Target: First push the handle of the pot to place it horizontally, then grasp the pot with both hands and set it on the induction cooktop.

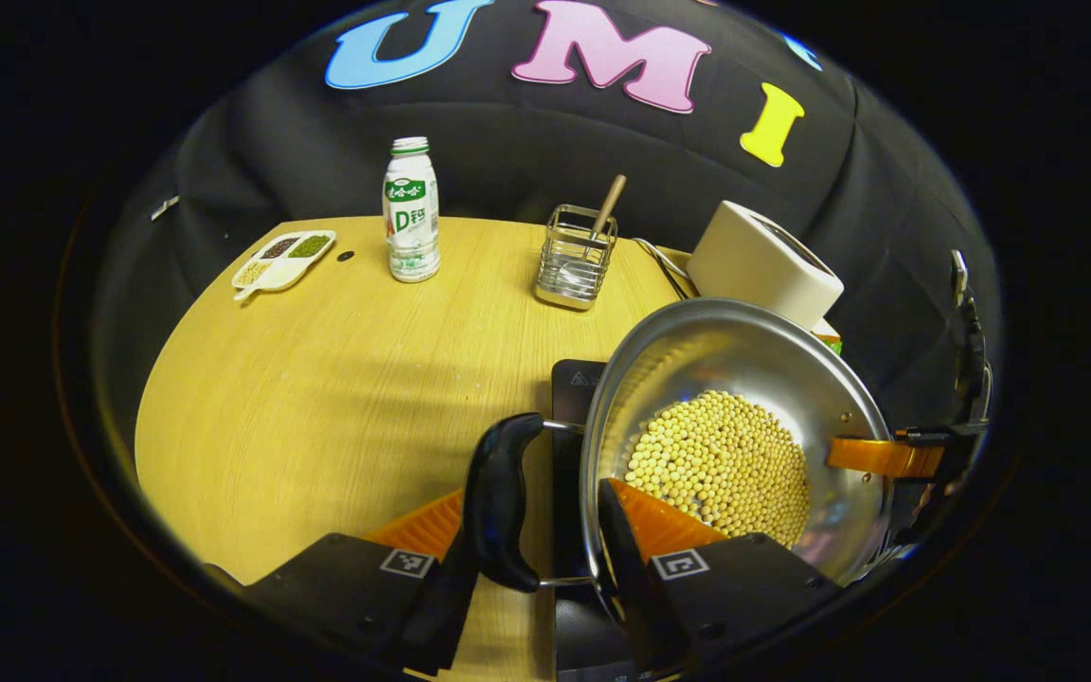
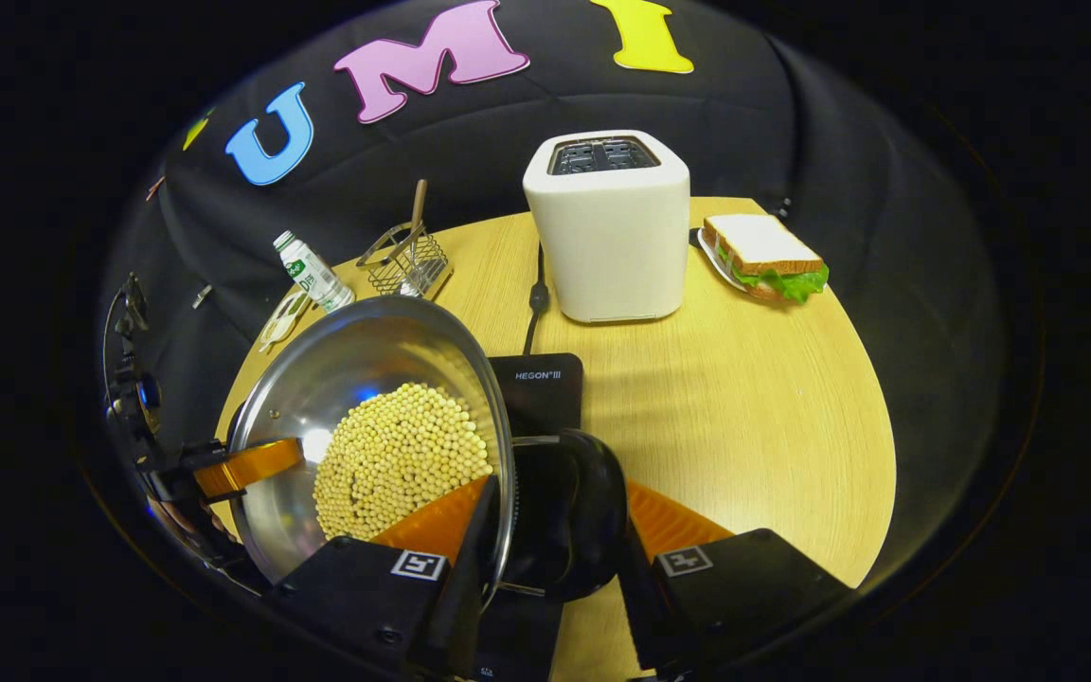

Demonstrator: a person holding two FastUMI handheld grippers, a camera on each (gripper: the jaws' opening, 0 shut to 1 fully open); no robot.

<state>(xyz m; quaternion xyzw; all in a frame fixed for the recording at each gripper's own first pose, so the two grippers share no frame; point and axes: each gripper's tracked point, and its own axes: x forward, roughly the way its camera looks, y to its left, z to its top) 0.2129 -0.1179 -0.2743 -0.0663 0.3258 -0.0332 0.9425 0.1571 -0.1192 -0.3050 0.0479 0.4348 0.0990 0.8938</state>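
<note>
Right now I have the left gripper (image 1: 545,530) closed around the pot's (image 1: 744,369) black side handle (image 1: 498,497), one finger outside it and one over the rim, inside the bowl. My right gripper (image 2: 545,535) clamps the opposite handle (image 2: 569,511) the same way. The pot, holding pale beans (image 2: 399,455), sits over the dark induction cooktop (image 2: 541,388); I cannot tell whether it touches the surface. On the wooden table (image 2: 754,398) behind stand a toaster (image 2: 610,223), a sandwich (image 2: 761,254), a bottle (image 1: 411,210) and a wire holder (image 1: 576,258).
</note>
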